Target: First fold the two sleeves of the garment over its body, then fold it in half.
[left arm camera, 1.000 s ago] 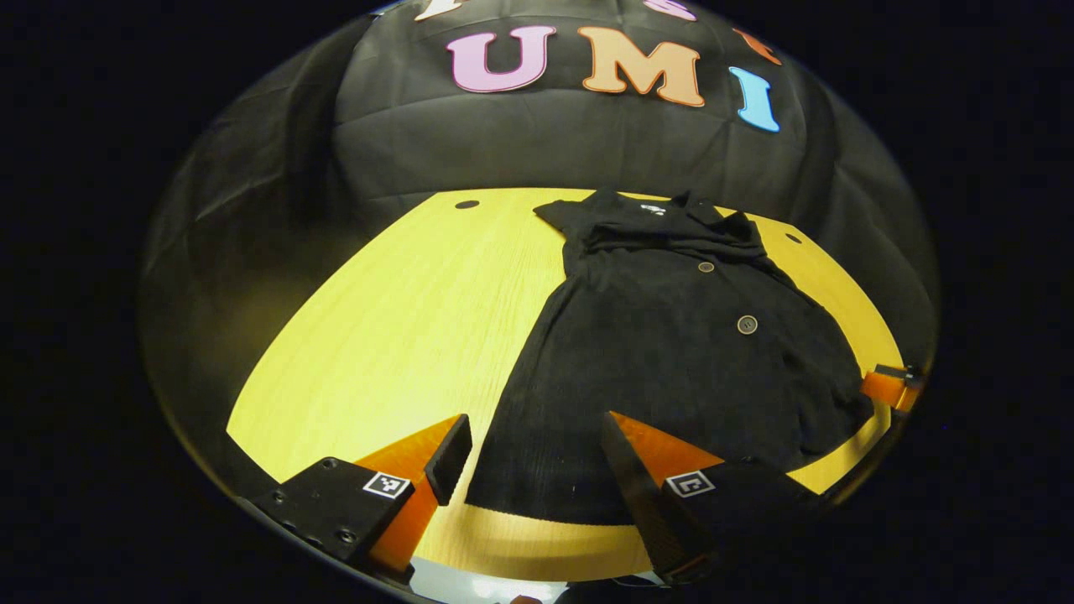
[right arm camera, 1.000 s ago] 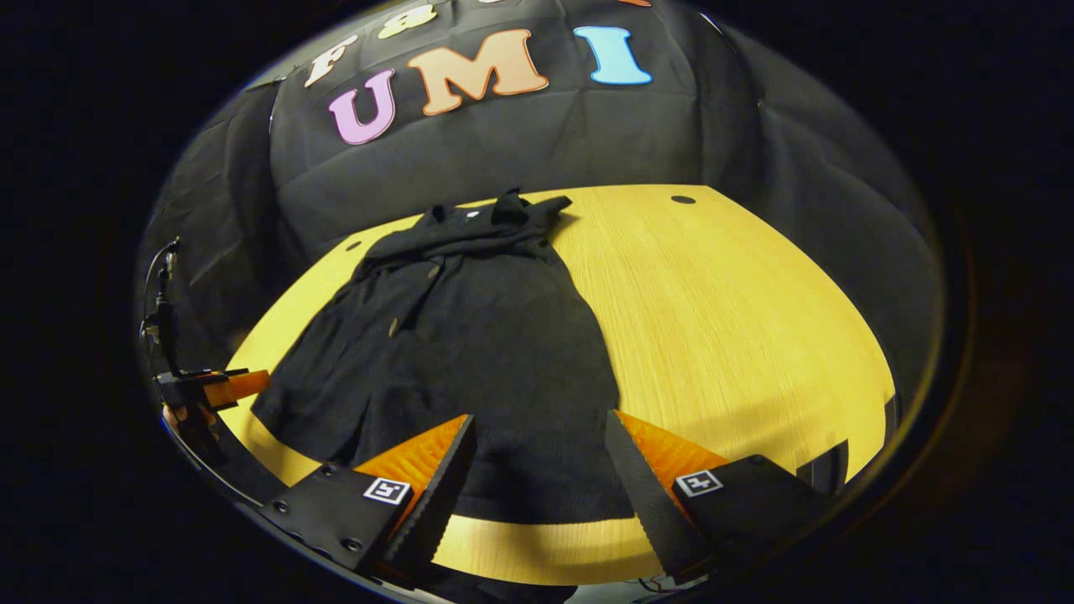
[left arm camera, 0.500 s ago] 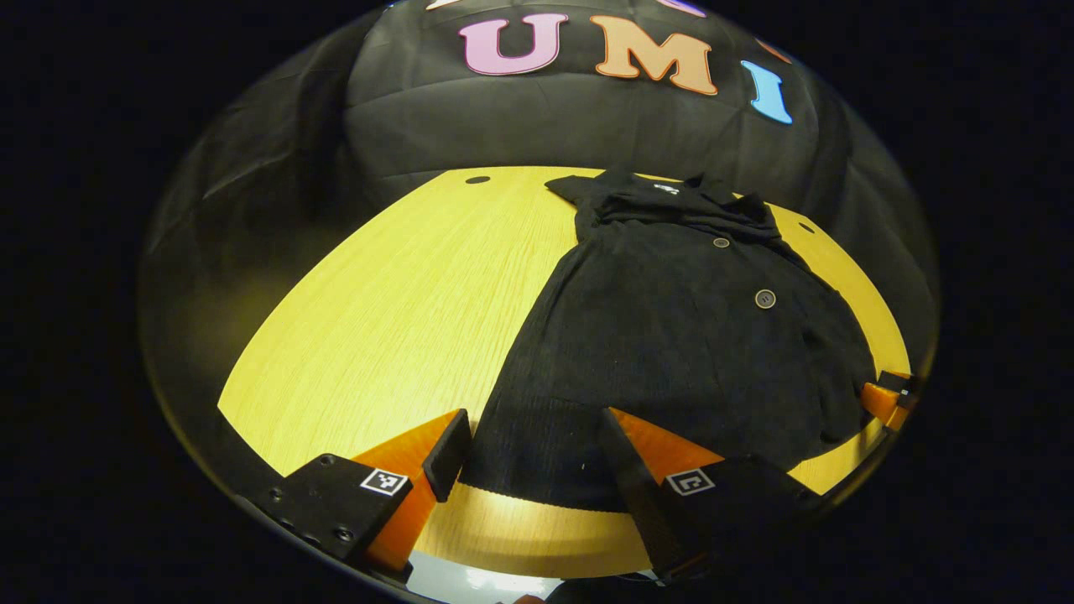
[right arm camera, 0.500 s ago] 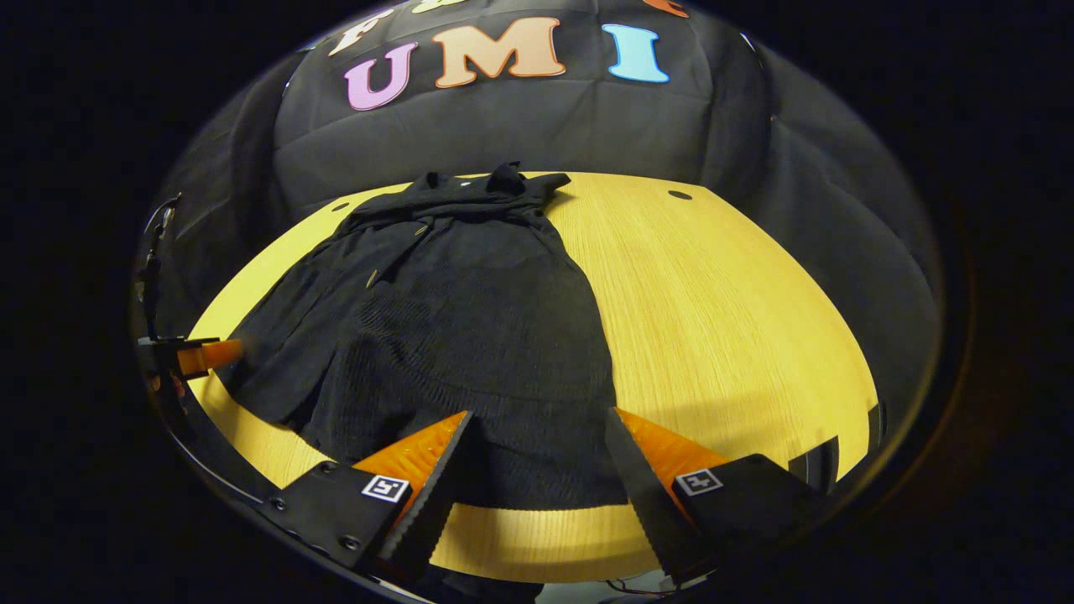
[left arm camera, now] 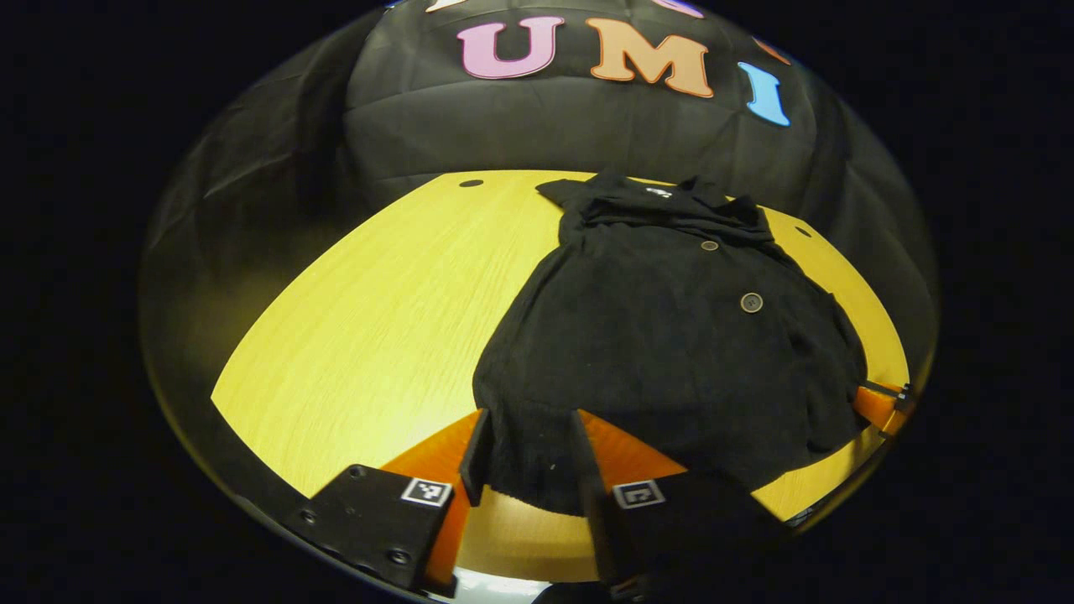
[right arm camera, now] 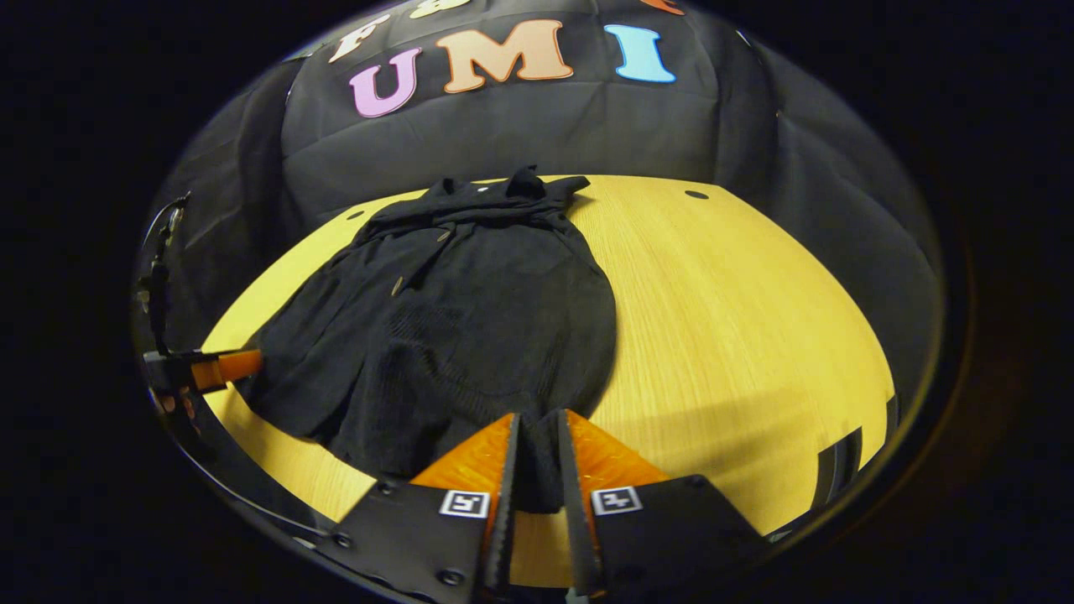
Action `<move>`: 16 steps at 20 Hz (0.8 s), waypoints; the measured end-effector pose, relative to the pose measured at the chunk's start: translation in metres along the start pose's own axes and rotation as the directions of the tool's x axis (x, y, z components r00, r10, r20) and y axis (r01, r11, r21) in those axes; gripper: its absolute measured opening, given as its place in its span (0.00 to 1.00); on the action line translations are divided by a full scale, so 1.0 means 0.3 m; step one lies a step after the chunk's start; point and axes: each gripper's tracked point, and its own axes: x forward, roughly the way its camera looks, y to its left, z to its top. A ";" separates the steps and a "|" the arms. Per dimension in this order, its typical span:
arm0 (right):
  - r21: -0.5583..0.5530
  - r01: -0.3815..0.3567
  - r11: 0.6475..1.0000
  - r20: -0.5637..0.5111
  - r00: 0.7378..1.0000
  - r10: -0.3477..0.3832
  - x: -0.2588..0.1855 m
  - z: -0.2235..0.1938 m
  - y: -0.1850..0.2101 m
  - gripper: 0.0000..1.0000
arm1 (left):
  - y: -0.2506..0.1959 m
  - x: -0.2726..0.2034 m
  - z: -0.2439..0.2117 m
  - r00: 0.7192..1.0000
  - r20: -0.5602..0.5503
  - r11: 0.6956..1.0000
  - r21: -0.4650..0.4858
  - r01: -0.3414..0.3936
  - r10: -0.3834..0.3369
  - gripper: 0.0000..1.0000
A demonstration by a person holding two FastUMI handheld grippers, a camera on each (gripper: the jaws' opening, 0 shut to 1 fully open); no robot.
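A black buttoned garment (left arm camera: 663,335) lies flat on the yellow wooden table (left arm camera: 377,319), collar at the far end and hem towards me. Folded layers of cloth lie across its front. In the left gripper view my left gripper (left arm camera: 527,453) is narrowed onto the hem's left corner, with cloth filling the gap between its fingers. In the right gripper view the garment (right arm camera: 470,327) runs away from me, and my right gripper (right arm camera: 537,457) is shut on the hem's right corner. A finger of the other gripper (left arm camera: 877,403) pokes in at the garment's far lower edge.
Bare tabletop (right arm camera: 738,319) stretches to the right of the garment in the right gripper view, and to its left in the left gripper view. A small dark hole (left arm camera: 471,183) sits near the table's far edge. The black cloth wall rises behind the table.
Both grippers were wide open over the hem; now each has narrowed onto it. The hem corners have bunched and drawn inward between the fingers.
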 end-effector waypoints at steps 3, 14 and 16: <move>0.018 -0.011 1.000 -0.016 1.000 0.012 0.004 0.006 -0.002 0.08 | -0.020 0.009 0.011 1.000 0.009 1.000 -0.011 0.015 -0.014 0.25; 0.010 -0.036 0.999 -0.055 0.998 0.036 -0.109 -0.006 0.013 0.04 | 0.011 -0.041 -0.025 0.994 -0.013 0.985 -0.134 0.104 -0.106 0.00; -0.002 -0.035 0.999 -0.053 0.998 0.035 -0.160 -0.010 0.012 0.05 | 0.018 -0.069 -0.023 0.993 -0.012 0.987 -0.117 0.114 -0.116 0.00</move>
